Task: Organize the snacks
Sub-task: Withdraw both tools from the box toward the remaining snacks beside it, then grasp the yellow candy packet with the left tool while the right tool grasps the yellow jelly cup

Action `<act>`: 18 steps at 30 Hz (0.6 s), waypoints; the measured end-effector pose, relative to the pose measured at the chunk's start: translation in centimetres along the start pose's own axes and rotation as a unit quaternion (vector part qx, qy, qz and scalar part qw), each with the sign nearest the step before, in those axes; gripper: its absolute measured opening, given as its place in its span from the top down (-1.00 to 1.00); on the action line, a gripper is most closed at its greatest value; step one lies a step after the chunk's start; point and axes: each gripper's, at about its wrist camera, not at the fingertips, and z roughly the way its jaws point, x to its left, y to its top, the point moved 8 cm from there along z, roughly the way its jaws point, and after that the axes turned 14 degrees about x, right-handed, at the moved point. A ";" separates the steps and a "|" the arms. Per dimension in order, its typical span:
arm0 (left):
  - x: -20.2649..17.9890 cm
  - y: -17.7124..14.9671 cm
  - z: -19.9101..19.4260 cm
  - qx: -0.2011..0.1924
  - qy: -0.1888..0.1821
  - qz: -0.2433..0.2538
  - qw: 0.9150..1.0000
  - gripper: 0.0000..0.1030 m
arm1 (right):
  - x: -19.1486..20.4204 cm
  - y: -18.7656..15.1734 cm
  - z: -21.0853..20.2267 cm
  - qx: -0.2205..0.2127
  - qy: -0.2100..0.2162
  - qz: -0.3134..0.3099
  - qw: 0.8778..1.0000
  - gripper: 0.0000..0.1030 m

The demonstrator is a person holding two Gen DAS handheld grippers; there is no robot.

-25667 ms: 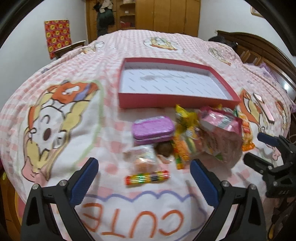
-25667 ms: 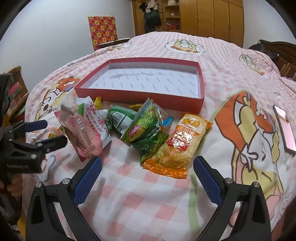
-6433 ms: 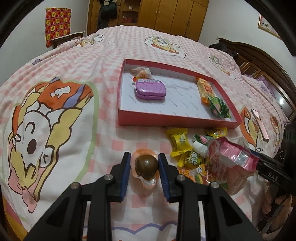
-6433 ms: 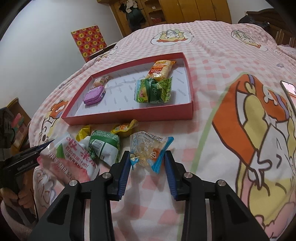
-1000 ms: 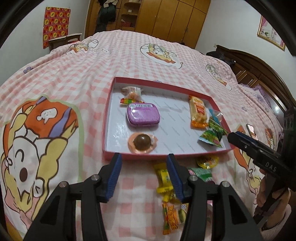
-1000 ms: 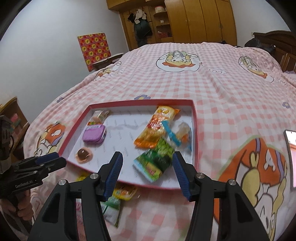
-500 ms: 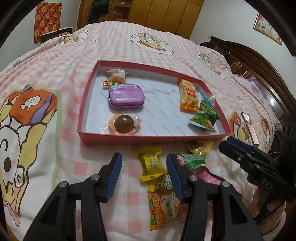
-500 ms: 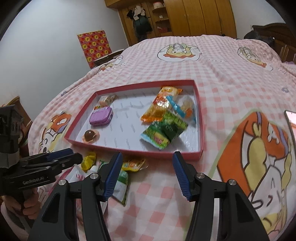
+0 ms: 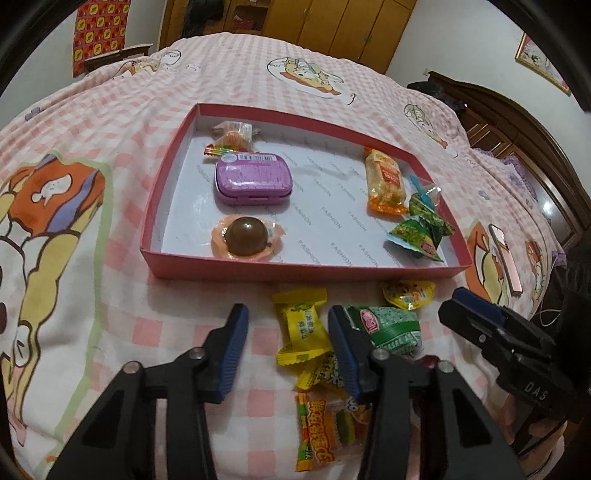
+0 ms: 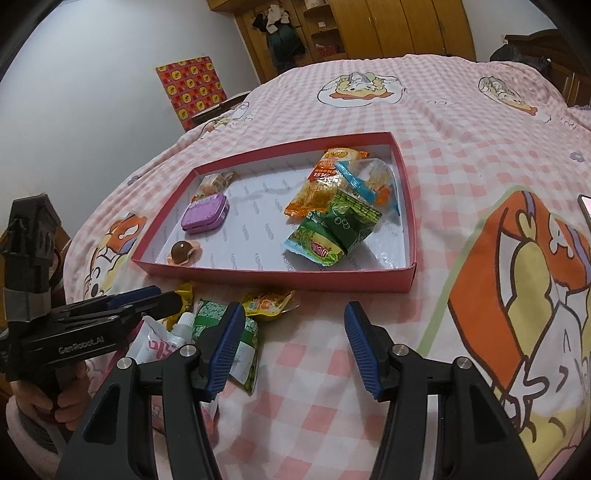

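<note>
Several snacks are still lying loose on the bedspread (image 9: 55, 332) below the red box (image 9: 369, 267), at lower centre of the left wrist view. The left gripper (image 9: 284, 347) is closing in around the yellow candy (image 9: 303, 328); its jaws have just been narrowing, with the candy lying between them but the pads not yet pressing on it. The right gripper (image 10: 293, 347) is hanging open and empty over bare checked cloth, with the green packet (image 10: 240, 343) just beside its left pad. To do this step well, the left jaws are probably needing to drop lower and centre on the candy's body, since the right pad is sitting over the neighbouring green packet and could catch it too. The soft quilt is likely giving under pressure, so a gentle pinch on the wrapper seems best. Inside the box, the purple tin (image 9: 253, 179), the chocolate ball (image 9: 246, 236) and the orange packet (image 9: 384, 179) are resting apart. Behind, wooden wardrobes (image 10: 406, 26) are filling the upper part of the frame, and a phone (image 9: 504, 254) is lying at the right edge
</note>
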 end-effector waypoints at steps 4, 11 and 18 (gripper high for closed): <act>-0.3 0.0 0.3 0.001 -0.009 0.001 1.000 0.23 | 0.0 -0.2 0.2 0.002 0.003 0.002 1.000 -0.11; 0.0 0.2 0.8 0.005 -0.026 -0.019 0.999 0.28 | -0.1 -0.2 0.4 0.003 0.008 0.003 1.000 -0.11; 0.1 0.1 0.9 0.003 -0.033 -0.019 0.999 0.41 | -0.1 -0.4 0.6 0.005 0.008 0.004 1.000 -0.11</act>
